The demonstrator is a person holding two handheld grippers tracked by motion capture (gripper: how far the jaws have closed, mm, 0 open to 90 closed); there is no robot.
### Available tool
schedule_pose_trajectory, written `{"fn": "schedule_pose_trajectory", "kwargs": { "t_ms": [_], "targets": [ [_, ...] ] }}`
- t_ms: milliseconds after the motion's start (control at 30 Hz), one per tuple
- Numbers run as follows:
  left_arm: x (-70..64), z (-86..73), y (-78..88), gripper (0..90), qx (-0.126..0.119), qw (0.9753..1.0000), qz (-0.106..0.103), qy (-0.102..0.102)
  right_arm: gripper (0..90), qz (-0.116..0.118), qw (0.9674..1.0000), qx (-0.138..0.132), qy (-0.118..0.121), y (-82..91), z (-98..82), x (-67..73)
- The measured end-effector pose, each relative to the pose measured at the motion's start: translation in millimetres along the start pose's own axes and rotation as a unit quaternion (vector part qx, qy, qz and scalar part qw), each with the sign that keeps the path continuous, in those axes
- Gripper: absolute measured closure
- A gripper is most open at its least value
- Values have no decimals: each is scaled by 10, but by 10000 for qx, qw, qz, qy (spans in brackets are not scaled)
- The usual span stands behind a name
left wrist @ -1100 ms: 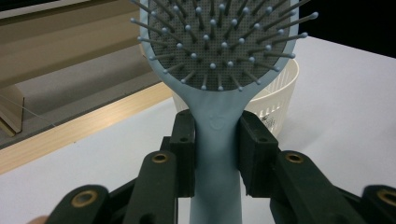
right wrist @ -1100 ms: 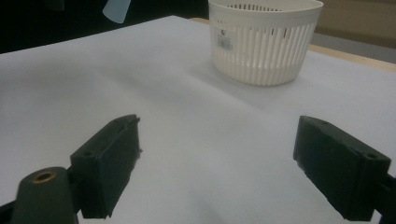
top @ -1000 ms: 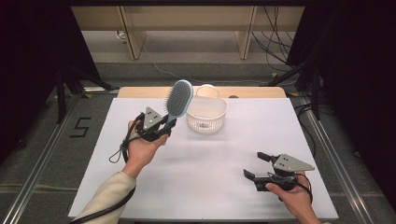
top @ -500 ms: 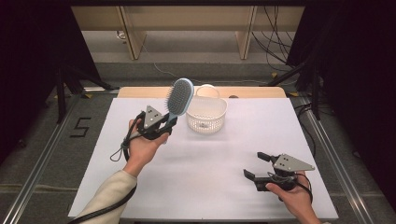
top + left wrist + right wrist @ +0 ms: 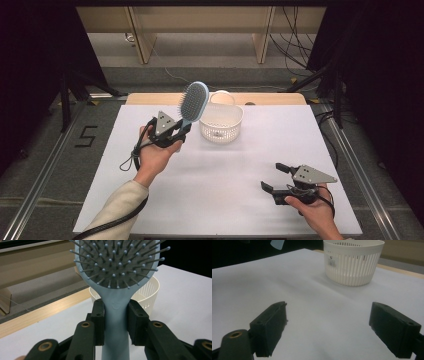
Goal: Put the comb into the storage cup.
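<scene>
Hairbrush (image 5: 193,102) held by its handle in the left tool (image 5: 176,134), raised w/ head up just left of the white basket (image 5: 221,123) on the worktop (image 5: 210,175); transfer step, next likely lower into basket, then release; right tool (image 5: 274,178) wide open, empty.

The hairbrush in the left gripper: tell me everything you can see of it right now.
The hairbrush is pale blue plastic, with an oval head, a dark grey pad and thin bristles tipped with small pale balls. The left gripper clamps its handle just below the head, one black pad on each side. It stands nearly upright above the white table, head up, tilted slightly toward the white slotted basket behind it, bristles toward the person. Only the gripper touches it. The handle's lower end is hidden.
</scene>
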State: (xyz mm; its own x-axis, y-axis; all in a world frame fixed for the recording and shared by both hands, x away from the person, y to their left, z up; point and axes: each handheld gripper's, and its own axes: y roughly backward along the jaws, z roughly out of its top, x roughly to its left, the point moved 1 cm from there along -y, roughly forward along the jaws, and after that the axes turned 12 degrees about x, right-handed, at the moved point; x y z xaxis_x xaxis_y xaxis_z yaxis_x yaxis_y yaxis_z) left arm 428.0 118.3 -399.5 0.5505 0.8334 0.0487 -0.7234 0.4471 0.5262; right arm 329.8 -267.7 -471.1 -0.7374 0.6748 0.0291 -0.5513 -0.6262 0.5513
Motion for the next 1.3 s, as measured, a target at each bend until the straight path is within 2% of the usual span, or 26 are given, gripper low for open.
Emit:
{"fn": "schedule_pose_trajectory", "kwargs": {
  "t_ms": [1300],
  "targets": [
    [-28, 63, -40, 698, -62, 10000, -50, 20, 154, -10, 10000, -18, -2, 1, 1, -1]
  ]
}}
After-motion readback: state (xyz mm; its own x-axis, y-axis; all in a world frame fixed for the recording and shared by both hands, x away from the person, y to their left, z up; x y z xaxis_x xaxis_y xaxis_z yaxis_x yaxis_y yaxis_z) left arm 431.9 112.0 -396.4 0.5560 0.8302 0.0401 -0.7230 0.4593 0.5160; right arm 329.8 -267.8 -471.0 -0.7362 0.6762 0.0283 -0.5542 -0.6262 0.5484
